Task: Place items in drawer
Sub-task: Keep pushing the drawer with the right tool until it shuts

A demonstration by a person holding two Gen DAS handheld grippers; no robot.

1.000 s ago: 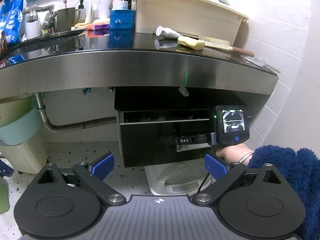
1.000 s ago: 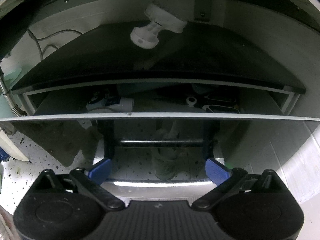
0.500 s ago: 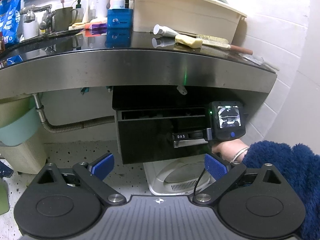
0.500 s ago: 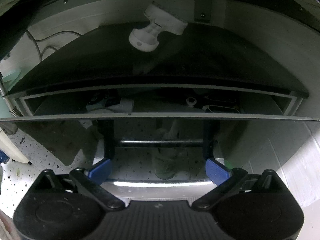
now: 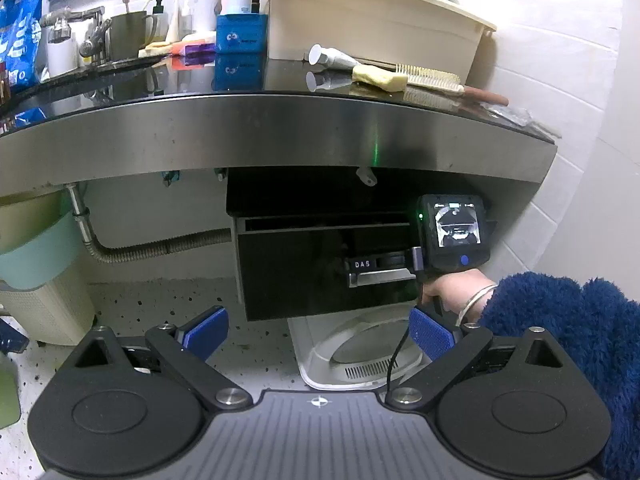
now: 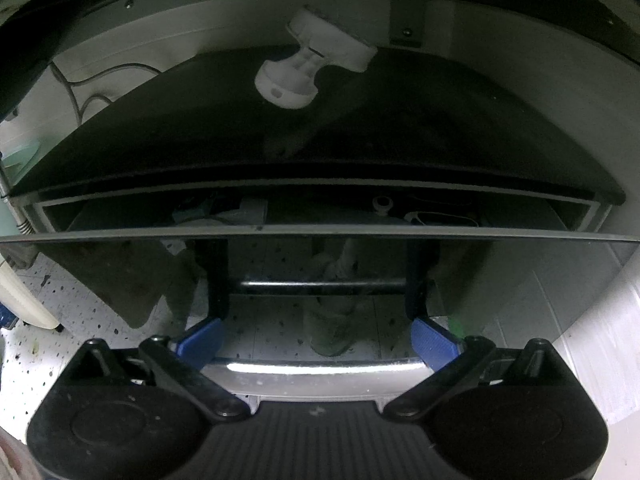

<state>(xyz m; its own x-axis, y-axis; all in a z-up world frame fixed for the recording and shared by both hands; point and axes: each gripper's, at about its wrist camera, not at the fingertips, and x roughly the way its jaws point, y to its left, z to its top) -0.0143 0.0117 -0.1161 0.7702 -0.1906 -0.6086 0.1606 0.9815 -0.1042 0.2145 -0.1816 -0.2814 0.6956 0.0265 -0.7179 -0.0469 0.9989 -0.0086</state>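
The left gripper (image 5: 318, 330) hangs back from the cabinet with its blue pads spread wide and nothing between them, facing the black drawer (image 5: 320, 268) that sits under the right end of the steel-edged worktop (image 5: 280, 136). Up on that worktop's right corner lie a tube (image 5: 332, 57), a pale sponge (image 5: 380, 77) and a comb (image 5: 430, 79), just in front of a cream tub (image 5: 372, 16); these are probably the items to stow. The drawer stands only slightly out, a thin slot showing along its top edge. Its handle (image 6: 316, 368) runs level, side to side, and the right gripper (image 6: 316, 342) is pressed close to the front, pads wide apart and straddling that bar rather than squeezing it, so the right hand is much the nearer one. Inside the slot a few pale objects show, too dim to name. The only legible writing is "DAS" on the right gripper's body, seen from the left wrist.
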